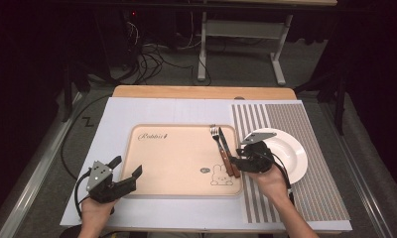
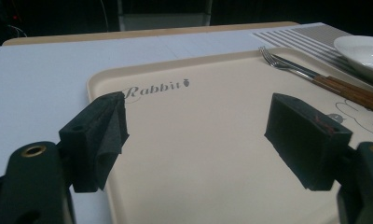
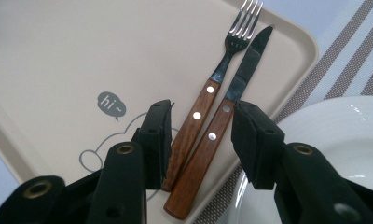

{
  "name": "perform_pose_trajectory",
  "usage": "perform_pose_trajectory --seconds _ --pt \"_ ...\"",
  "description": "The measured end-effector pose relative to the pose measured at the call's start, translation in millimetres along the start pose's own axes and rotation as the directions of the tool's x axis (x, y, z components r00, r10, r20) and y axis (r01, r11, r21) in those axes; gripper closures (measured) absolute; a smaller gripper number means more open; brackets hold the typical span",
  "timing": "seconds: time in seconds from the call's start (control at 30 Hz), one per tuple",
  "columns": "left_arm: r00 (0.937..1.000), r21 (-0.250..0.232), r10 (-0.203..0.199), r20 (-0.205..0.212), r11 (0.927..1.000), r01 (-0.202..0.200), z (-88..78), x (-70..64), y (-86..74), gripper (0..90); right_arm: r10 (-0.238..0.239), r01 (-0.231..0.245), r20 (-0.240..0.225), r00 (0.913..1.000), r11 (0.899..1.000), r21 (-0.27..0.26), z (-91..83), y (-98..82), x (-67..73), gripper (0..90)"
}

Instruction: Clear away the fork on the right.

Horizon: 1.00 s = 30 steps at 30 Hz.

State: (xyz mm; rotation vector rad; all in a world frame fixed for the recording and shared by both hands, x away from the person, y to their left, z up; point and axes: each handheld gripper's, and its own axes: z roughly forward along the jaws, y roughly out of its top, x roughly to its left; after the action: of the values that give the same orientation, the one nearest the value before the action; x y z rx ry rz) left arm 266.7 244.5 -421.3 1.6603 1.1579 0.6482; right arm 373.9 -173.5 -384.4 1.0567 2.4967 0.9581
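Fork [image 3: 222, 74] and knife [image 3: 231, 105], wooden-handled, side by side at 3 o'clock on beige tray [image 1: 152, 171]; straddled by right gripper [image 3: 201, 133], jaws part-open, pads not pressing, presumably releasing. Left gripper [image 2: 194, 135] wide, empty, at 7 o'clock tray corner, seemingly waiting. White plate [image 1: 296, 148] further right.

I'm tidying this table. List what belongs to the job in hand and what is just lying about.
In the job:
- wooden-handled steel fork
- wooden-handled steel knife
- right gripper, jaws open around both handles
- beige rabbit-print plastic tray

Lying about:
- white ceramic plate
- striped woven placemat
- left gripper, open
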Motion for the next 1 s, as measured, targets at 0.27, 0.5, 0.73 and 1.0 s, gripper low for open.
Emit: perform_pose_trajectory --seconds 0.27,0.5,0.73,1.0 --pt "1.0000 0.000 0.004 0.001 1.0000 -0.004 0.2 -0.3 0.0 21.2 0.021 -0.020 0.016 0.9996 0.997 -0.071 -19.0 -14.9 -2.0 54.4" --pt "1.0000 -0.003 -0.006 -0.003 1.0000 0.006 0.6 0.5 0.0 21.2 0.041 -0.039 0.023 0.9989 0.993 -0.112 -30.9 -30.3 -4.4 52.2" --pt "0.9999 -0.003 -0.008 -0.007 1.0000 0.008 -0.4 1.0 -0.8 21.2 0.061 -0.056 0.030 0.9977 0.989 -0.136 -38.0 -41.7 -9.7 50.5" --pt "0.9998 0.001 -0.017 -0.006 0.9999 0.017 2.1 1.6 -0.2 21.0 0.079 -0.072 0.034 0.9962 0.981 -0.183 -47.2 -53.6 -15.2 47.9"
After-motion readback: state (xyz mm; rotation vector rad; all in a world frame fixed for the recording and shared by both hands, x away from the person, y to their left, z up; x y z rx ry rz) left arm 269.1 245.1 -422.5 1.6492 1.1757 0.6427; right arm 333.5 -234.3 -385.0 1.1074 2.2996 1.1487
